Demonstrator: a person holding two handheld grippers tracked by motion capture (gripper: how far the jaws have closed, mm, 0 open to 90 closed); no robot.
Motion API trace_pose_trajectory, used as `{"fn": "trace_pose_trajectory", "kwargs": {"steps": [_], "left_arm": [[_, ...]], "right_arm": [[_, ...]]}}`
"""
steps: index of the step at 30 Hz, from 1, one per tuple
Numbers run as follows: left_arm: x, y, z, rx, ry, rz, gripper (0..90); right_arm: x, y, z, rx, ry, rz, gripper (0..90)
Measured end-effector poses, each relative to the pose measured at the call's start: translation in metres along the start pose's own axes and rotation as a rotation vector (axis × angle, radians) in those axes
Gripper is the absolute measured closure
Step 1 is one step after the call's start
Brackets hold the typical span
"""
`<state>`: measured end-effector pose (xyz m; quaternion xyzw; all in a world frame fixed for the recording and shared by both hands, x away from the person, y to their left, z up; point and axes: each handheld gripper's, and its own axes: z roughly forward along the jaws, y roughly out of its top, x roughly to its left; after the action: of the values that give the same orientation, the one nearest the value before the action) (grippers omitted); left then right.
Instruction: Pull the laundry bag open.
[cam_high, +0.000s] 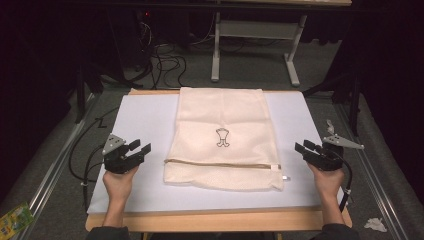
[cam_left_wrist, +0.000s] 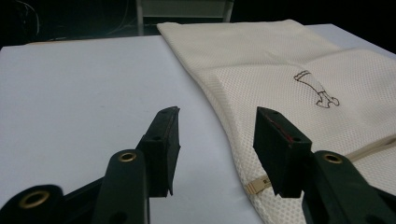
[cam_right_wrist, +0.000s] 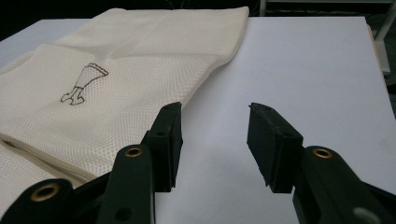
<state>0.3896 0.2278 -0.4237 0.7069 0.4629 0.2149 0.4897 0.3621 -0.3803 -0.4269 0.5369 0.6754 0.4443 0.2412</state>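
Note:
A cream mesh laundry bag (cam_high: 221, 137) lies flat in the middle of the white table sheet (cam_high: 140, 122), its zipper (cam_high: 220, 163) running along the near end and a small dark drawing (cam_high: 223, 137) at its centre. My left gripper (cam_high: 138, 148) hovers left of the bag, jaws apart, nothing between them. In the left gripper view the bag (cam_left_wrist: 289, 79) lies to the right of the gripper (cam_left_wrist: 217, 140). My right gripper (cam_high: 304, 147) stands open to the right of the bag, holding nothing. The right gripper view has the bag (cam_right_wrist: 116, 79) left of the gripper (cam_right_wrist: 215, 140).
The white sheet covers a wooden tabletop (cam_high: 215, 220). A grey stand (cam_high: 255, 35) and tangled cables (cam_high: 165, 62) sit on the floor beyond the table. A white scrap (cam_high: 375, 224) and a green packet (cam_high: 15, 220) lie on the floor near the front corners.

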Motion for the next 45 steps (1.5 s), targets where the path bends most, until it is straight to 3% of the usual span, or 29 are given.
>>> {"fn": "trace_pose_trajectory", "kwargs": {"steps": [25,38,45], "left_arm": [[0.019,-0.009,0.023,0.019,0.072,-0.05,46.7],[0.022,-0.013,0.037,0.049,0.11,-0.036,46.1],[0.027,-0.02,0.046,0.062,0.122,-0.057,45.8]], "right_arm": [[-0.021,-0.017,0.017,0.045,-0.053,0.072,56.1],[-0.017,-0.019,0.031,0.073,-0.07,0.045,56.6],[-0.016,-0.021,0.037,0.083,-0.085,0.033,56.1]]}}
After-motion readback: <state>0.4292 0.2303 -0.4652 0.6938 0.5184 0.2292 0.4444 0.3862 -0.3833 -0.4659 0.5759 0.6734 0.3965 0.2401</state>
